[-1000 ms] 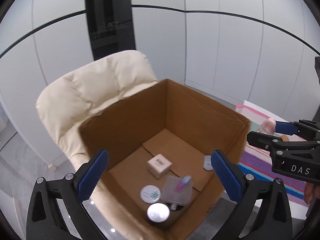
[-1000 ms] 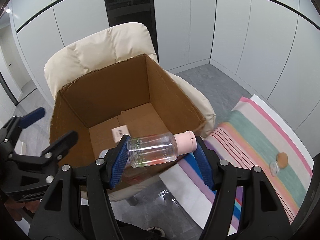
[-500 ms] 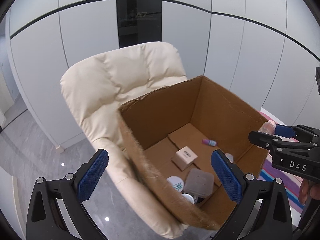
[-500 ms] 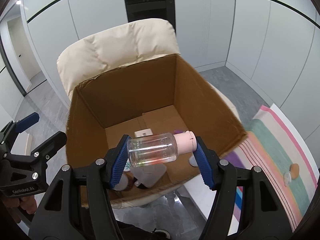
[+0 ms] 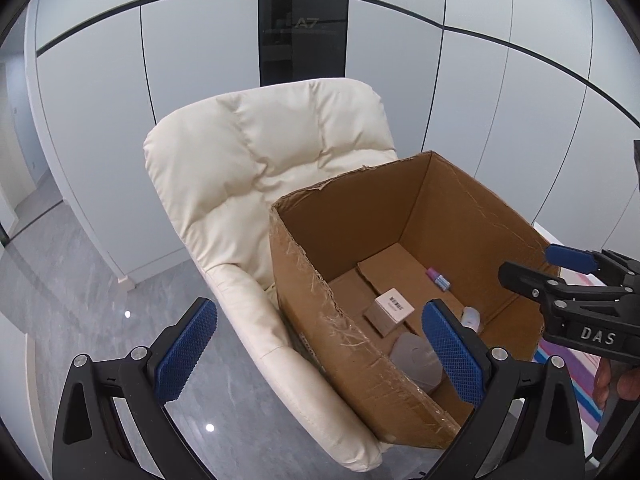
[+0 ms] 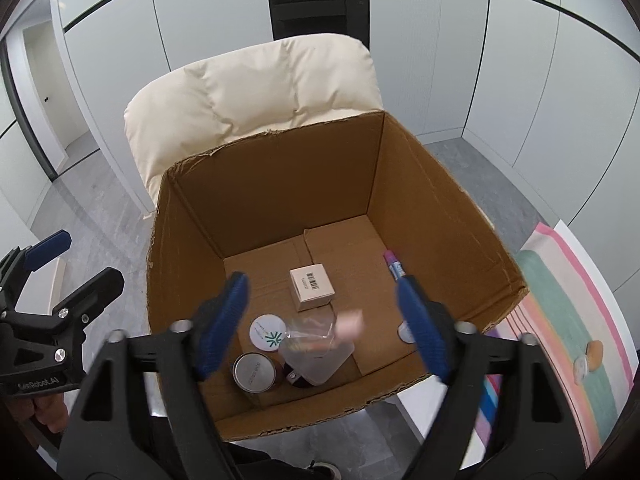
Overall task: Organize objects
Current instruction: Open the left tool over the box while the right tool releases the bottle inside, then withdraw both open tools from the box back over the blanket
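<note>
Released a moment ago, our clear bottle (image 6: pixel 320 330) blurs between the opening jaws of our right gripper (image 6: pixel 322 316), touching neither pad, pink cap toward the right, long axis crosswise above the cardboard box (image 6: pixel 272 184). Our left gripper (image 5: pixel 316 350) gapes empty. Cream armchair (image 5: pixel 256 152), grey floor (image 5: pixel 52 280), white wall panels (image 5: pixel 400 92).

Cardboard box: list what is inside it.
Inside the cardboard box: a small barcoded carton, purple-capped tube, white round lid, metal tin, frosted container and a blurred clear bottle. Anything beneath them is hidden.
</note>
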`<state>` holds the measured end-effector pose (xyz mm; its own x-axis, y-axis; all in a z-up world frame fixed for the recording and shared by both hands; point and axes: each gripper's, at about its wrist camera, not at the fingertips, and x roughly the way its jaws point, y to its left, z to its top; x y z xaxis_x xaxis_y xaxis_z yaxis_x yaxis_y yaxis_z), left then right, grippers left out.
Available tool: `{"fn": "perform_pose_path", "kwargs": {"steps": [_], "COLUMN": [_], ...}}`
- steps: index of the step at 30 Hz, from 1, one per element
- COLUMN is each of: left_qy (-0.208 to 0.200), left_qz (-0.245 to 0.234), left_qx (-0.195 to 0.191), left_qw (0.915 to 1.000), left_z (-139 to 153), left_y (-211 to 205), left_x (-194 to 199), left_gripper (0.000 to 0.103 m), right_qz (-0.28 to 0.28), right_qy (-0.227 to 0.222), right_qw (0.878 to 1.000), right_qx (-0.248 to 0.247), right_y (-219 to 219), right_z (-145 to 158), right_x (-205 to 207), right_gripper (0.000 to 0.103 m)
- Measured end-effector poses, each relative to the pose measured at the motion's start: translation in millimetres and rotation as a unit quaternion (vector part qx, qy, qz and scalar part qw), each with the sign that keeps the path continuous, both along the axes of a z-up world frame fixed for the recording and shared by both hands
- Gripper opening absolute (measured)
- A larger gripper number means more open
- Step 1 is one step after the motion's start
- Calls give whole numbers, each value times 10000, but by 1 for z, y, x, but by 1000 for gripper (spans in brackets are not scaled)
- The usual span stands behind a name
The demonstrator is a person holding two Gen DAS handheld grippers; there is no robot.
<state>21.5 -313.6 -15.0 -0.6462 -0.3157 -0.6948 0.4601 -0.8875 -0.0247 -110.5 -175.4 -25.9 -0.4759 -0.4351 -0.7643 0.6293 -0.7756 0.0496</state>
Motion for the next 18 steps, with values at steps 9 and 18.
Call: {"fn": "perform_pose_path", "kwargs": {"steps": [9, 18], "left_qy": [12, 41], "left_qz": [-128, -315], "left_qx": [-33, -31], "left_qw": [9999, 9995], "left_z": [0, 1], "left_y": [13, 32], "left_x": [-12, -29], "left_gripper": [103, 103], "right_qz": [-207, -431], "right_qy": [78, 160], "right_qw": [9998, 9989], "right_qx": [-3, -51], "right_y": [18, 48], "right_z": [2, 5], "right_x": [-6, -12], "right_gripper": [99, 103]}}
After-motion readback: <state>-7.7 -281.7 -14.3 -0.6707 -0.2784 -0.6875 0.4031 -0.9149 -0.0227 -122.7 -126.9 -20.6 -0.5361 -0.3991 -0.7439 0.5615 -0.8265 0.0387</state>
